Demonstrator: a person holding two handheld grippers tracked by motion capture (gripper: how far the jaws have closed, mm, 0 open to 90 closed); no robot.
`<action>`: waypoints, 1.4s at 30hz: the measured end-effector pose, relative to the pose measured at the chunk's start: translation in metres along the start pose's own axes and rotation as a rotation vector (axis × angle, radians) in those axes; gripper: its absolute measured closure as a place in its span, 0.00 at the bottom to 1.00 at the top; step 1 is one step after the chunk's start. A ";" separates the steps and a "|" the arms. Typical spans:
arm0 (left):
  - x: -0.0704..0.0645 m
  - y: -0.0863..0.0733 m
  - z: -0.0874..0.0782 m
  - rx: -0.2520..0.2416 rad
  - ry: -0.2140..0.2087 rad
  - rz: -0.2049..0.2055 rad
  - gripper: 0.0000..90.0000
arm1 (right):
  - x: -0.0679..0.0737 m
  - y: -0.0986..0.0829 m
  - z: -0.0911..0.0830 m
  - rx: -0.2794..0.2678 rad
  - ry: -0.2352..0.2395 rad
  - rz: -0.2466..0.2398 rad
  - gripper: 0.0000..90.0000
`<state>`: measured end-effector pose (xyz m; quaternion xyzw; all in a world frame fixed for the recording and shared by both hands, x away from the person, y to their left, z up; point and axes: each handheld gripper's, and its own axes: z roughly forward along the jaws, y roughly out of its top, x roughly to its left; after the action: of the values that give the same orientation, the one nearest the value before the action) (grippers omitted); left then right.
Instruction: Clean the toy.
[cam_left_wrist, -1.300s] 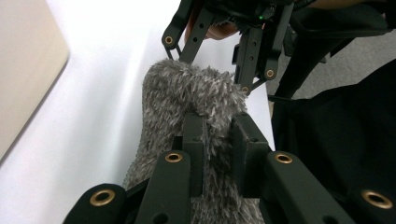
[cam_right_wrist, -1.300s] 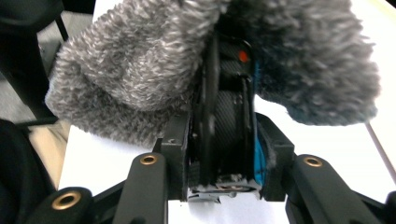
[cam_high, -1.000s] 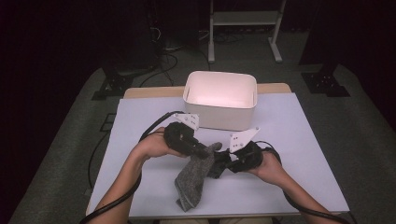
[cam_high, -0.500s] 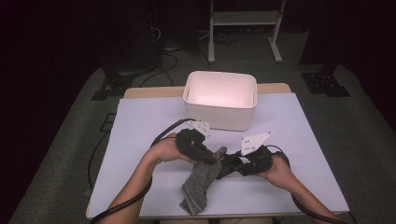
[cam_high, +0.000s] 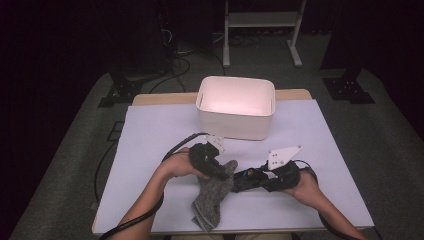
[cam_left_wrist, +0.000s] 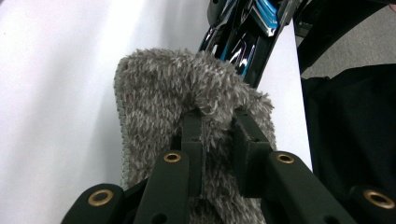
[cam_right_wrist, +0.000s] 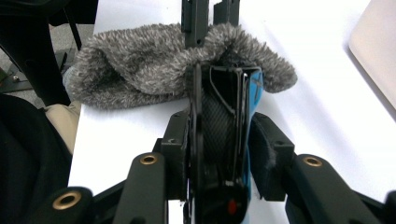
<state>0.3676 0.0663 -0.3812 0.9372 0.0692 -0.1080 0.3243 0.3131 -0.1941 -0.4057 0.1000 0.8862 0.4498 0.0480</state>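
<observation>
Surroundings: dark room is lying around a white-covered worktop (cam_high: 150, 150), with a pale open bin (cam_high: 236, 106) sitting at its far middle.
Sock: a fuzzy grey sock (cam_high: 212, 197) is lying near my edge of the worktop, its long axis running from the cuff, up between my two grippers, down toward me.
Left gripper (cam_high: 216, 169): I am clamping it on the upper lip of the cuff; in the left gripper view the sock (cam_left_wrist: 187, 107) is bunching between my black jaws.
Right gripper (cam_high: 245, 179): I am holding it closed on a black-and-blue object (cam_right_wrist: 226, 126), which I judge to be some kind of clip or tool, and pointing it leftward at the cuff.
Key relation: the cuff opening is lying straight ahead of my right gripper, along the object's own long axis; in the right gripper view its tip is touching or just entering the sock (cam_right_wrist: 154, 70), and I cannot tell how deep.
Next move, as I judge it: pushing the object farther in while my left gripper is keeping the cuff open.
</observation>
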 end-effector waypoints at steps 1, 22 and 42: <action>0.000 0.000 0.000 0.000 0.000 0.000 0.85 | 0.000 0.000 0.000 0.000 0.000 0.000 0.68; -0.002 0.015 0.016 0.054 0.005 0.039 0.86 | -0.006 -0.048 -0.006 0.058 0.009 0.099 0.67; -0.005 0.010 -0.003 0.021 0.007 0.035 0.86 | -0.010 -0.019 0.035 0.138 0.048 0.013 0.62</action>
<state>0.3656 0.0605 -0.3719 0.9420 0.0529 -0.0996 0.3161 0.3259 -0.1799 -0.4421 0.0978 0.9153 0.3904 0.0167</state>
